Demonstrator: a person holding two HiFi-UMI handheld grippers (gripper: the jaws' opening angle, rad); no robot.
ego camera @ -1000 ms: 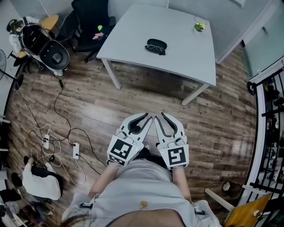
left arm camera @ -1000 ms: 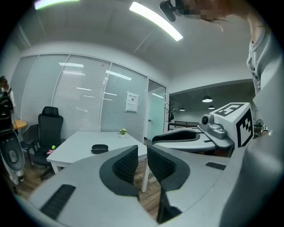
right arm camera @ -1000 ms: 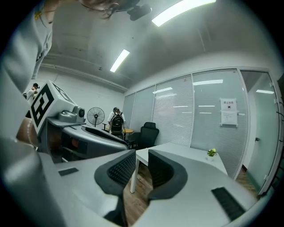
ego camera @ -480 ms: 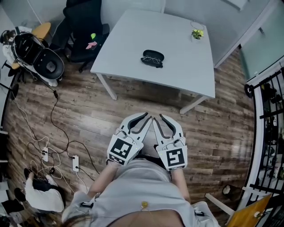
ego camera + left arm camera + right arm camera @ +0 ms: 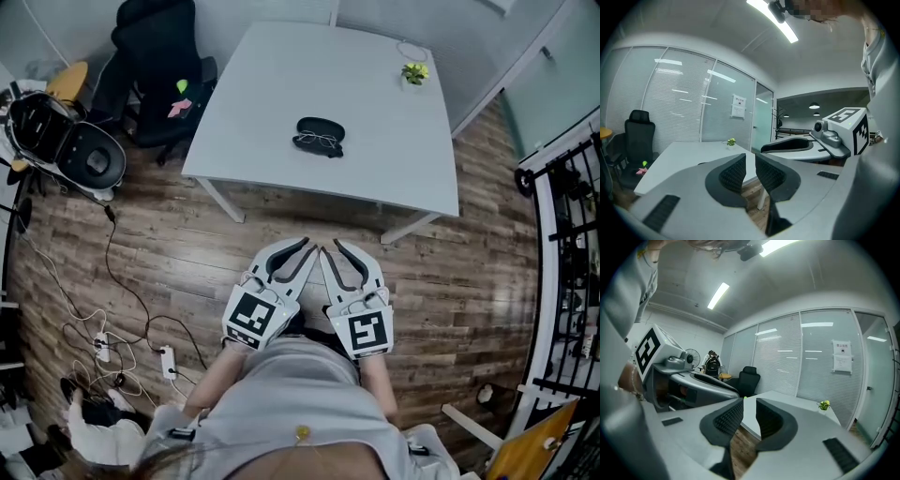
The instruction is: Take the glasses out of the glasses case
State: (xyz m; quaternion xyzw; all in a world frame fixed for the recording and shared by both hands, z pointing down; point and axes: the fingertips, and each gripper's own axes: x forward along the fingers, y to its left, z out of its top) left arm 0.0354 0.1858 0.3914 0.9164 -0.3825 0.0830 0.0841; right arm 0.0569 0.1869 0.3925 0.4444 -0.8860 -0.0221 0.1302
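A black glasses case (image 5: 321, 126) lies open near the middle of the white table (image 5: 394, 155), with a pair of glasses (image 5: 317, 142) resting at its front edge. Both grippers are held side by side close to the person's body, over the wooden floor and short of the table's near edge. My left gripper (image 5: 307, 248) (image 5: 750, 161) has its jaws a narrow gap apart with nothing between them. My right gripper (image 5: 336, 247) (image 5: 749, 408) stands the same way, narrowly open and holding nothing. Both point toward the table.
A small potted plant (image 5: 413, 72) (image 5: 824, 404) stands at the table's far right corner. A black office chair (image 5: 155, 56) is at the table's left. Cables and a power strip (image 5: 169, 359) lie on the floor at left. A black metal rack (image 5: 562, 244) lines the right side.
The table with the case has drawn nearer and lower in the head view as the person moved forward. Both grippers travelled along together, jaws unchanged.
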